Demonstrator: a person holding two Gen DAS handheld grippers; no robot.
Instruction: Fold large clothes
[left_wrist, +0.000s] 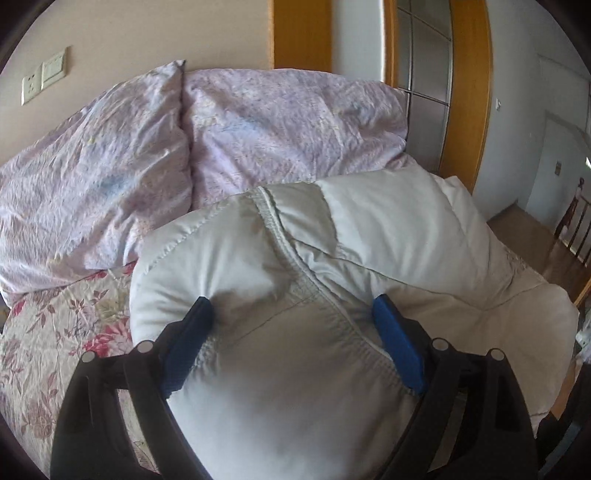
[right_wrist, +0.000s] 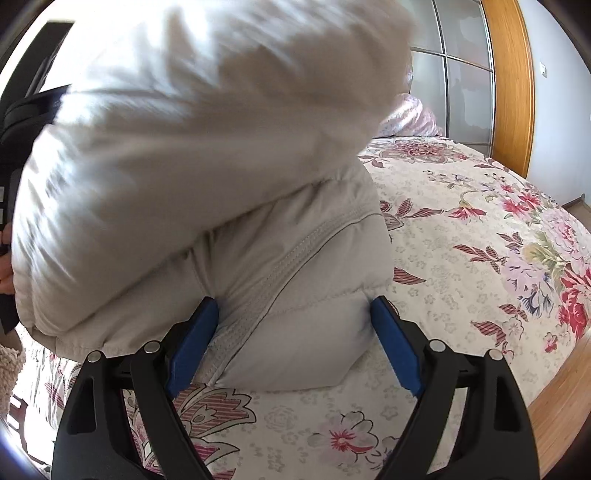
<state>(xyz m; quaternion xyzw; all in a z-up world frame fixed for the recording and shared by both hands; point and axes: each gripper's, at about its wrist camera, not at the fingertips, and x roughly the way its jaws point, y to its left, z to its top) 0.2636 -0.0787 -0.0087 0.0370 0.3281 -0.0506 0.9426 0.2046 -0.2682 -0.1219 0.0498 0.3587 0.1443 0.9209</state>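
Observation:
A puffy white down jacket (left_wrist: 388, 229) lies bunched on the flowered bed sheet (left_wrist: 55, 332). My left gripper (left_wrist: 293, 314) stands open, and a thick bulge of the jacket with a stitched seam fills the gap between its blue pads (left_wrist: 192, 339). In the right wrist view the jacket (right_wrist: 184, 147) rises in a blurred mass at the upper left. My right gripper (right_wrist: 293, 310) is open too, low over the sheet (right_wrist: 480, 240). A folded corner of the jacket sits between its pads (right_wrist: 395, 339) and brushes both.
A crumpled lilac duvet (left_wrist: 258, 129) is heaped at the head of the bed against the beige wall. A wood-framed sliding wardrobe door (left_wrist: 424, 74) stands beyond the bed. A wooden chair (left_wrist: 576, 221) is on the floor at right. A hand (right_wrist: 5, 273) shows at the left edge.

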